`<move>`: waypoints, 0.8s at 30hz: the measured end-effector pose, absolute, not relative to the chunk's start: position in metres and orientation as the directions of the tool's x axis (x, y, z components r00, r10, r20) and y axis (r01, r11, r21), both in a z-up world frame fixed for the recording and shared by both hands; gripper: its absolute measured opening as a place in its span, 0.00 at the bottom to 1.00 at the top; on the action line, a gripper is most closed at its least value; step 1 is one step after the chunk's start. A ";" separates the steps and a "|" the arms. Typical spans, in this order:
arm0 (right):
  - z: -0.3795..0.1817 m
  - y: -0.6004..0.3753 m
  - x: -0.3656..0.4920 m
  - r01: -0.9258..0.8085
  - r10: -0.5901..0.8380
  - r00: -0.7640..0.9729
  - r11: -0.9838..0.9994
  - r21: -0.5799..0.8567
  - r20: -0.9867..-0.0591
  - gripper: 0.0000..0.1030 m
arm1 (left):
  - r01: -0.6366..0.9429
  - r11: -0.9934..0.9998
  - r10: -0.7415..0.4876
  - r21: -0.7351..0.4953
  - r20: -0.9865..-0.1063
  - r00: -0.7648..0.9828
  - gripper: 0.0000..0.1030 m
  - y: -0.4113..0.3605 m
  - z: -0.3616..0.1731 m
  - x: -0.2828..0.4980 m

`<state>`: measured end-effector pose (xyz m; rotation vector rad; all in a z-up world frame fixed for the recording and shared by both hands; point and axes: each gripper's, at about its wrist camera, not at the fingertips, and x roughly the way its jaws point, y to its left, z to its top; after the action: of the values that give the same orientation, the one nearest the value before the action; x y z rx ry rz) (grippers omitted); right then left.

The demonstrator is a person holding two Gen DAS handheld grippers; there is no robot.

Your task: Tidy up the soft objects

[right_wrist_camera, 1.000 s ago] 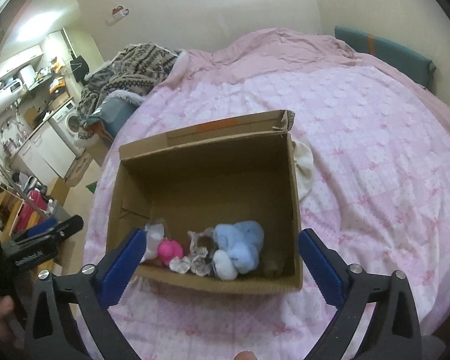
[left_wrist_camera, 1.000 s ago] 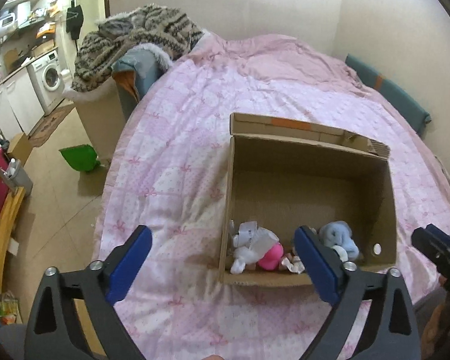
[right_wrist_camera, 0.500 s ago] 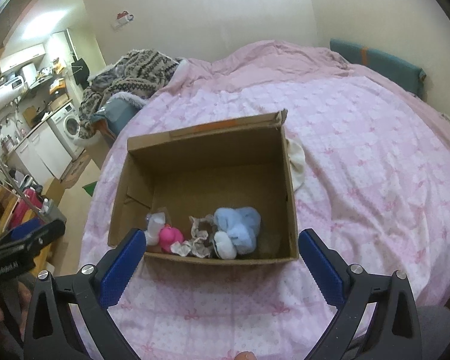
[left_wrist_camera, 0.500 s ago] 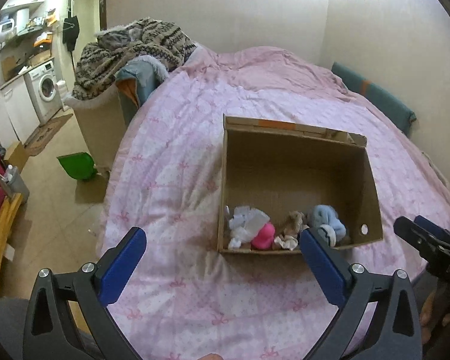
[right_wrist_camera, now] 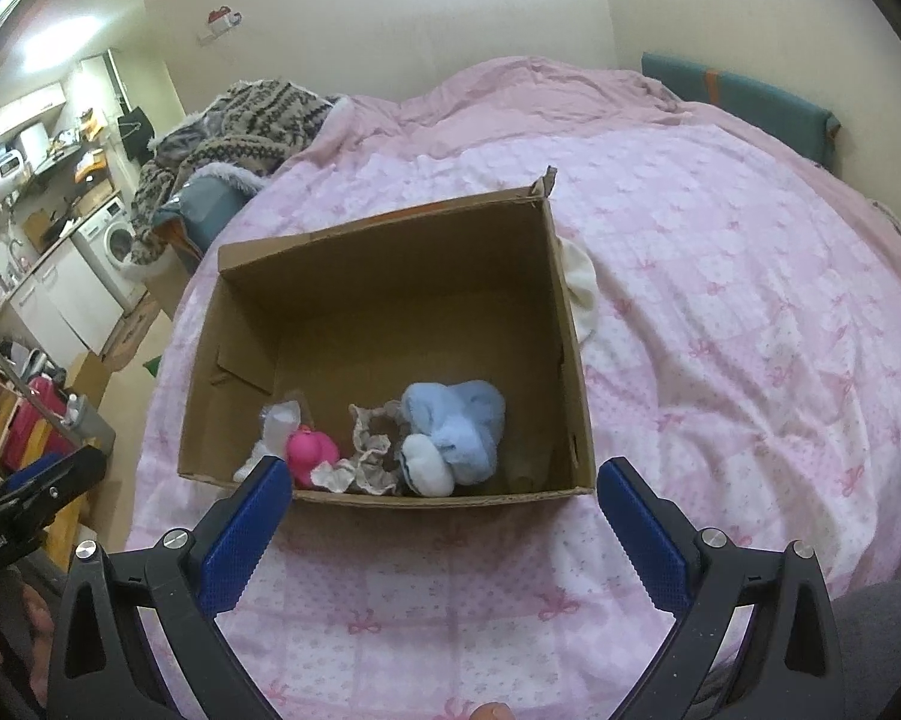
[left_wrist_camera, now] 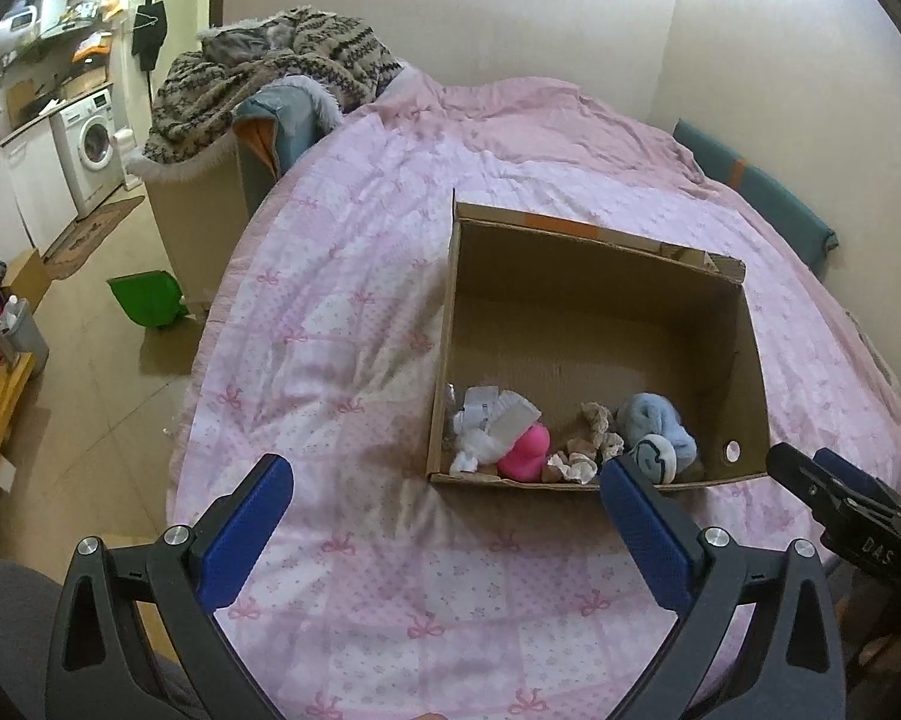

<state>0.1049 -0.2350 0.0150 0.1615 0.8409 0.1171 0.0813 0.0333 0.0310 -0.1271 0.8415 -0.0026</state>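
Note:
An open cardboard box (left_wrist_camera: pixel 594 240) (right_wrist_camera: pixel 390 228) rests on the pink bed. Along its near wall lie a light blue plush (left_wrist_camera: pixel 657 429) (right_wrist_camera: pixel 456 423), a pink soft toy (left_wrist_camera: pixel 525 450) (right_wrist_camera: pixel 312 450), a beige frilly piece (left_wrist_camera: pixel 594 423) (right_wrist_camera: pixel 372 438) and a white bundle (left_wrist_camera: pixel 489 420) (right_wrist_camera: pixel 279 420). My left gripper (left_wrist_camera: pixel 444 510) is open over the quilt, short of the box's near left corner. Open too is my right gripper (right_wrist_camera: pixel 438 510), just short of the box's near wall, with nothing between its fingers. A white soft item (right_wrist_camera: pixel 579 288) lies outside the box against its right wall.
The pink quilt (left_wrist_camera: pixel 342 312) (right_wrist_camera: pixel 750 312) covers the bed. A teal cushion (left_wrist_camera: pixel 750 192) (right_wrist_camera: pixel 744 96) lies by the wall. A heap of patterned knitwear (left_wrist_camera: pixel 270 72) (right_wrist_camera: pixel 240 126) sits on a chair left of the bed. A green dustpan (left_wrist_camera: pixel 144 300) is on the floor.
Both grippers have drawn back and up from the box, so it looks smaller and farther. They stay open, and the things in the box have not moved.

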 end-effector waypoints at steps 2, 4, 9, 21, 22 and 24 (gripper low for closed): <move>0.014 -0.234 0.107 -0.040 0.166 0.661 0.982 0.186 -0.732 1.00 | -0.042 0.993 -0.052 -0.106 -0.751 0.659 0.99 0.031 0.028 0.083; 0.013 -0.233 0.107 -0.040 0.163 0.659 0.982 0.183 -0.734 1.00 | -0.035 0.994 -0.059 -0.108 -0.758 0.650 0.99 0.030 0.026 0.084; 0.012 -0.232 0.107 -0.047 0.160 0.659 0.984 0.172 -0.734 1.00 | -0.026 0.994 -0.066 -0.107 -0.763 0.644 0.99 0.028 0.023 0.084; 0.012 -0.227 0.104 -0.063 0.157 0.663 0.986 0.154 -0.732 1.00 | -0.025 0.994 -0.063 -0.104 -0.761 0.645 0.99 0.027 0.023 0.084; 0.012 -0.227 0.104 -0.063 0.156 0.663 0.986 0.153 -0.733 1.00 | -0.025 0.994 -0.063 -0.104 -0.761 0.646 0.99 0.027 0.023 0.084; 0.012 -0.226 0.104 -0.064 0.155 0.663 0.986 0.151 -0.733 1.00 | -0.025 0.994 -0.063 -0.104 -0.760 0.647 0.99 0.027 0.023 0.084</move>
<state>0.1039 -0.2265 0.0124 0.1163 0.8376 0.1239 0.0842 0.0272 0.0232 -0.1086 0.8675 -0.0217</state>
